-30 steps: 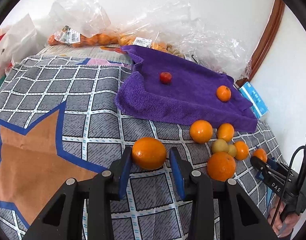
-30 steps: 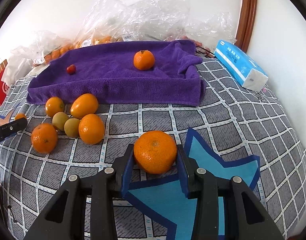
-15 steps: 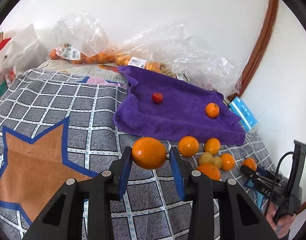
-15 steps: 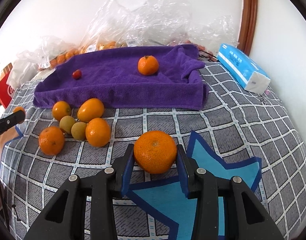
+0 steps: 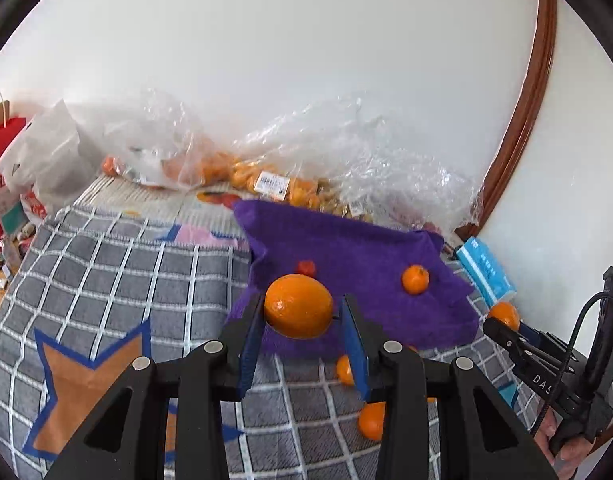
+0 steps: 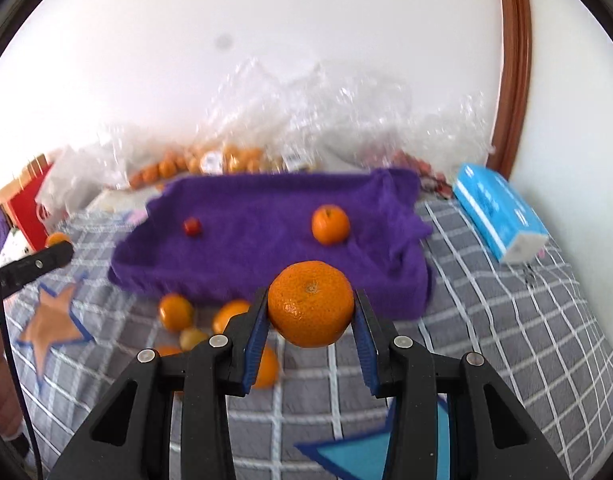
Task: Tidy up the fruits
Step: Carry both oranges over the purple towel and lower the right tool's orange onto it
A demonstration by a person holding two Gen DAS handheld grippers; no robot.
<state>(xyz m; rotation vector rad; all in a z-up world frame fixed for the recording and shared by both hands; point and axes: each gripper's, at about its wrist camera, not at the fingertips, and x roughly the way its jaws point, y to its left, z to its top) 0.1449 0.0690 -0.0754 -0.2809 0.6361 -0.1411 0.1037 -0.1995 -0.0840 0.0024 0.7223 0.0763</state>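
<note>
Two handheld grippers each carry a fruit above a grey checked blanket point(image 5: 126, 264) patterned with stars. The left gripper point(image 5: 302, 330) pinches a smooth orange point(image 5: 298, 306) between its blue-lined fingers point(image 5: 250, 344), holding it clear of the blanket in front of the near left corner of a purple towel point(image 5: 358, 252). The right gripper point(image 6: 310, 324) pinches a dimpled mandarin point(image 6: 311, 304) in the same way, raised before the towel's near edge, as the right wrist view shows.

The purple towel lies spread at the far side of the blanket with its edges rucked up. Two fruits rest on it, well apart: a small red fruit point(image 6: 192, 227) to the left and a small tangerine point(image 6: 330, 224) to the right.

On the blanket just in front of the towel's near edge sits a loose cluster of fruit point(image 6: 194, 320), several orange and at least one yellowish, partly hidden behind the right gripper's fingers.

Behind the towel, against the white wall, crumpled clear plastic bags point(image 5: 266, 168) hold more orange fruit. A blue tissue pack point(image 6: 498, 216) lies on the blanket to the right of the towel, near a brown wooden frame point(image 5: 522, 112). A red paper bag point(image 5: 2, 184) stands at the far left.

The right wrist view is blurred in its far half, so finer detail on the bags cannot be made out.
</note>
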